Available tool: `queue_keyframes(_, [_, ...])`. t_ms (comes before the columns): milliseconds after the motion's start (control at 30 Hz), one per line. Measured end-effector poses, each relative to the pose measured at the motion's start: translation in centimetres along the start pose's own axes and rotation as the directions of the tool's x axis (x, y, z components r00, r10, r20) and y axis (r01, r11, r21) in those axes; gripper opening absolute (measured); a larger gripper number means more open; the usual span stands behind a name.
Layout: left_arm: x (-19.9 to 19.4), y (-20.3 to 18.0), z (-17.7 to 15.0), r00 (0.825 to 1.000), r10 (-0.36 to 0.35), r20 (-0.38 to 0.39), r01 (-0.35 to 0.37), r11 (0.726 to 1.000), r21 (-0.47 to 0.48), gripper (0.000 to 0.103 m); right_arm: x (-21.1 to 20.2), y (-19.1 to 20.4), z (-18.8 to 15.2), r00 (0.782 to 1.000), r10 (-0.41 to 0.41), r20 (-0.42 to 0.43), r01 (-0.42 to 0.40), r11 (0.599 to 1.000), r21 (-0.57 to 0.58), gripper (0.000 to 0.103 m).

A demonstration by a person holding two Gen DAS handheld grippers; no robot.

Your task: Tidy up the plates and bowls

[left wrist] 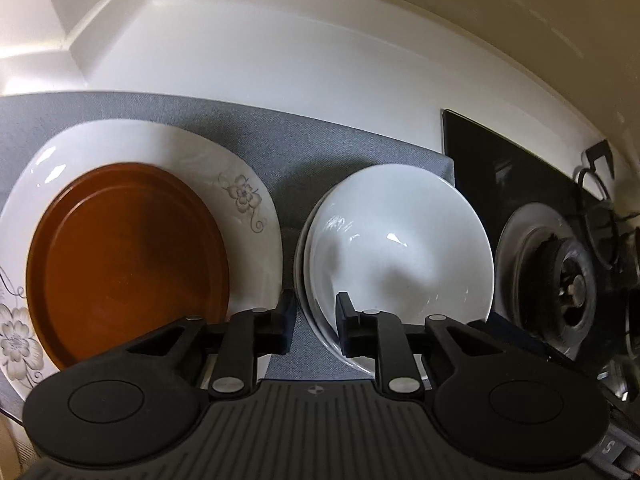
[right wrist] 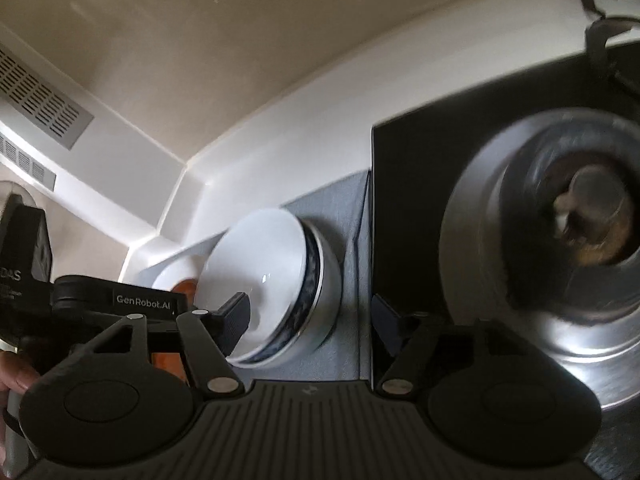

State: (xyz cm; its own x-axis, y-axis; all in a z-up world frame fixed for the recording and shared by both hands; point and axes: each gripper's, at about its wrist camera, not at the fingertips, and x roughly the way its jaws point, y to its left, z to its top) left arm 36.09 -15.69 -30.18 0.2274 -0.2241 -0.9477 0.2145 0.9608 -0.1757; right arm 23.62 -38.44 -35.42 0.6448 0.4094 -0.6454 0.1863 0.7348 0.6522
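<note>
Left gripper [left wrist: 316,326] pointed steeply down over the grey mat [left wrist: 280,152], jaws a narrow gap apart, straddling the near-left rim of the stacked white bowls [left wrist: 396,240]; whether the pads pressed that rim couldn't be told. Brown plate [left wrist: 124,256] sat on the floral plate [left wrist: 244,196], left of the gripper.

Right gripper [right wrist: 310,316] stood released, jaws wide, nothing pinched. Bowls [right wrist: 260,268] lay between its fingers, nearer the left finger [right wrist: 234,316]. Stove burner [right wrist: 560,232] sat to the right, blurred.
</note>
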Motion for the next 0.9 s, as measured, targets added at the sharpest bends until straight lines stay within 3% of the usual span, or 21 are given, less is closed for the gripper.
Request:
queue_keyframes(33, [0.0, -0.1, -0.3, 1.000, -0.002, -0.002, 0.002, 1.000, -0.002, 0.023, 0.0, 0.2, -0.2, 1.000, 0.003, 0.000, -0.003, 1.000, -0.019, 0.070])
queue_keyframes(100, [-0.3, -0.4, -0.9, 1.000, -0.011, -0.016, 0.011, 1.000, -0.003, 0.025, -0.2, 0.4, -0.4, 1.000, -0.001, -0.010, 0.000, 0.999, -0.036, 0.055])
queue_keyframes(133, [-0.4, -0.5, -1.3, 1.000, -0.016, -0.022, 0.016, 1.000, -0.003, 0.027, -0.3, 0.4, -0.4, 1.000, 0.001, -0.021, -0.002, 0.999, -0.037, 0.032])
queue_keyframes(233, [-0.9, -1.2, -3.1, 1.000, -0.016, -0.012, 0.016, 1.000, 0.009, 0.030, -1.0, 1.0, -0.7, 0.999, -0.035, -0.037, 0.033, 0.998, -0.047, 0.030])
queue_keyframes(333, [-0.8, -1.2, -4.5, 1.000, -0.022, 0.012, 0.022, 1.000, 0.000, 0.037, -1.4, 1.0, -0.7, 0.999, -0.015, -0.043, 0.014, 0.999, -0.031, 0.030])
queue_keyframes(400, [-0.9, -1.4, -4.7, 1.000, -0.011, 0.029, 0.011, 1.000, 0.008, 0.046, -1.4, 1.0, -0.6, 0.999, -0.018, -0.042, 0.017, 1.000, -0.025, 0.035])
queue_keyframes(533, [-1.1, -1.9, -4.5, 0.999, 0.033, 0.034, -0.035, 0.998, 0.044, 0.060, -1.8, 1.3, -0.6, 0.999, -0.020, -0.024, 0.020, 1.000, -0.023, 0.053])
queue_keyframes(733, [-2.1, -2.1, -4.8, 0.993, 0.027, 0.111, -0.032, 0.998, 0.048, 0.065, -2.9, 1.9, -0.9, 0.998, -0.049, 0.026, 0.050, 0.997, -0.060, 0.065])
queue_keyframes(833, [-3.5, -2.1, -5.4, 0.970, 0.075, 0.230, -0.087, 0.995, 0.045, 0.076, -3.2, 1.9, -0.8, 0.997, -0.064, 0.033, 0.066, 0.995, -0.076, 0.077])
queue_keyframes(900, [-4.2, -1.7, -5.6, 0.946, 0.045, 0.322, -0.054, 0.998, 0.020, 0.084, -3.5, 2.0, -0.8, 0.997, -0.066, 0.045, 0.070, 0.994, -0.087, 0.083])
